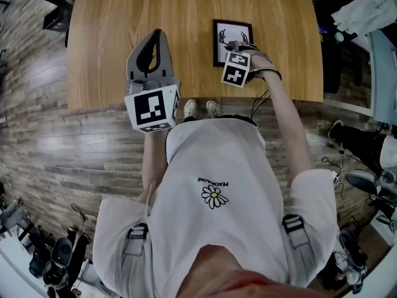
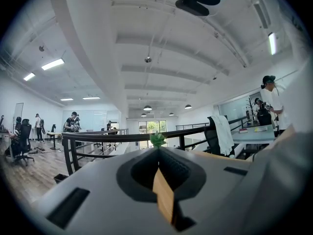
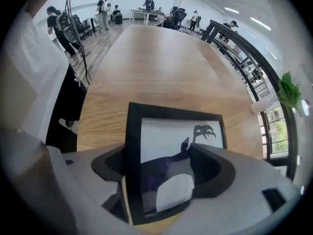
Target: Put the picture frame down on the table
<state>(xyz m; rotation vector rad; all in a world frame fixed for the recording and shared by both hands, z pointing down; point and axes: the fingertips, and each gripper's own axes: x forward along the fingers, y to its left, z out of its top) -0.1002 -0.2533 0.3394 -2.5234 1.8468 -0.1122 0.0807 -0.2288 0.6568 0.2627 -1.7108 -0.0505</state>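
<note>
The picture frame [image 1: 226,35] is black with a white print of a dark antlered animal. It lies over the wooden table [image 1: 124,30] near the front edge, right of the middle. My right gripper [image 1: 239,49] is shut on its near edge. In the right gripper view the frame [image 3: 171,131] stands between the jaws of the right gripper [image 3: 157,156], one jaw behind it and one in front. Whether it rests on the table I cannot tell. My left gripper [image 1: 156,37] hovers to the left over the table's front edge, and its jaws [image 2: 157,152] are together with nothing held.
The table's front edge [image 1: 186,101] runs just past the person's shoes. Chairs and dark gear stand on the floor at the right [image 1: 347,36]. A small green plant [image 3: 288,89] and a black railing [image 3: 244,48] are beside the table. People stand at its far end.
</note>
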